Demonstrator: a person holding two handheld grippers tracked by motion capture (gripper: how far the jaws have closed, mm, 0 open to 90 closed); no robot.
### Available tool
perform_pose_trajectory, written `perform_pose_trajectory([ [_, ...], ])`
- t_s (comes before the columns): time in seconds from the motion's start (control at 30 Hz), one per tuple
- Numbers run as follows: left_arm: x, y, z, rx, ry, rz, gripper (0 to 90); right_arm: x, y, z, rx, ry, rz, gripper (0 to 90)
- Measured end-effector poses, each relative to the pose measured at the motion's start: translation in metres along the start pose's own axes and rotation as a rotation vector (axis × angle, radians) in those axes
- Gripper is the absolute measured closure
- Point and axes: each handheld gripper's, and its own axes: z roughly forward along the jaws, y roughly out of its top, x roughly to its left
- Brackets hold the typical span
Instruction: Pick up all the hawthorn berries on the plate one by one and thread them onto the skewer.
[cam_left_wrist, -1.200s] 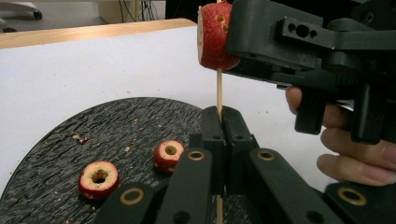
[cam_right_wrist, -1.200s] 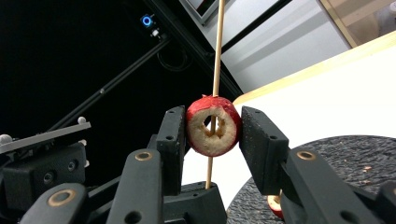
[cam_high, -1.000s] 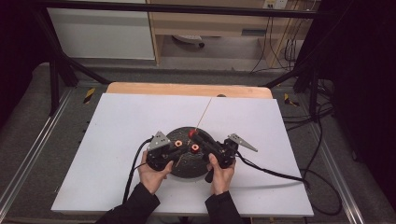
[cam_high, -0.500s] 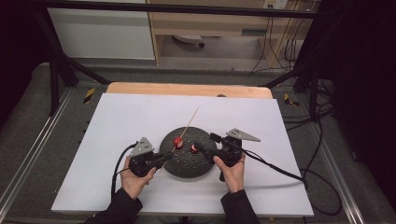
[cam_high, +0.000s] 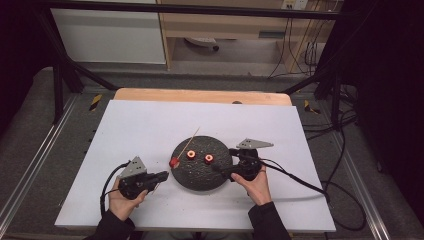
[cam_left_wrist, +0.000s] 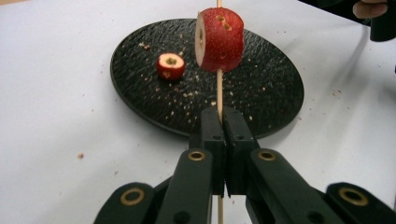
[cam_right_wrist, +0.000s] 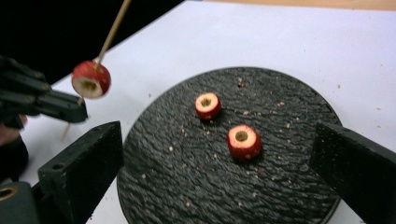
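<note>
Left tool (cam_high: 159, 176): held in the person's left hand (cam_high: 122, 199) at the near left of the white counter (cam_high: 130, 125), just left of the black plate (cam_high: 200, 180). In the left gripper view its jaws were pressed together on a thin wooden skewer (cam_left_wrist: 219, 91), which ran up between them and away from the camera. One red fruit piece (cam_left_wrist: 220, 39), cored through the middle, sat threaded on the skewer above the grip; in the high view this piece (cam_high: 174, 162) hung at the plate's left rim, the stick slanting up and to the right over the plate.

Right tool (cam_high: 220, 169): held in the person's right hand (cam_high: 256, 186) at the plate's right edge, pointing left over the rim. In the right gripper view its two black jaws stood spread wide, one at either side of the frame, with nothing between the pads; they had just been opening.

Plate: round, dark and rough-textured, lying flat near the middle of the counter, with pale crumbs scattered over it. Two more cored red fruit pieces rested on it, apart from one another: the farther piece (cam_right_wrist: 208, 105) and the nearer piece (cam_right_wrist: 243, 141), each with its hollow core facing upward. Neither touched a tool. In the high view they lay side by side on the plate's far half.
</note>
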Motion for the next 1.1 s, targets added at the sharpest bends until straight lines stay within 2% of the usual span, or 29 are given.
perform_pose_trajectory([
  [0.17, 0.003, -0.008, -0.009, -0.001, 0.006, -0.007, 88.5, 0.000, 0.006, 0.004, 0.081, -0.016, -0.059, 3.7],
  [0.23, 0.004, -0.010, -0.011, 0.004, 0.011, -0.007, 88.5, 0.001, 0.011, 0.005, 0.105, -0.017, -0.066, 4.2],
  [0.63, 0.014, -0.022, -0.020, 0.033, -0.003, -0.023, 88.5, -0.006, 0.035, 0.025, 0.306, -0.081, -0.177, 7.9],
  [0.83, 0.014, -0.025, -0.022, 0.039, -0.012, -0.021, 88.5, -0.005, 0.041, 0.035, 0.373, -0.077, -0.210, 10.9],
  [1.1, 0.015, -0.026, -0.021, 0.044, -0.011, -0.022, 88.5, -0.001, 0.051, 0.053, 0.476, -0.070, -0.266, 19.5],
])
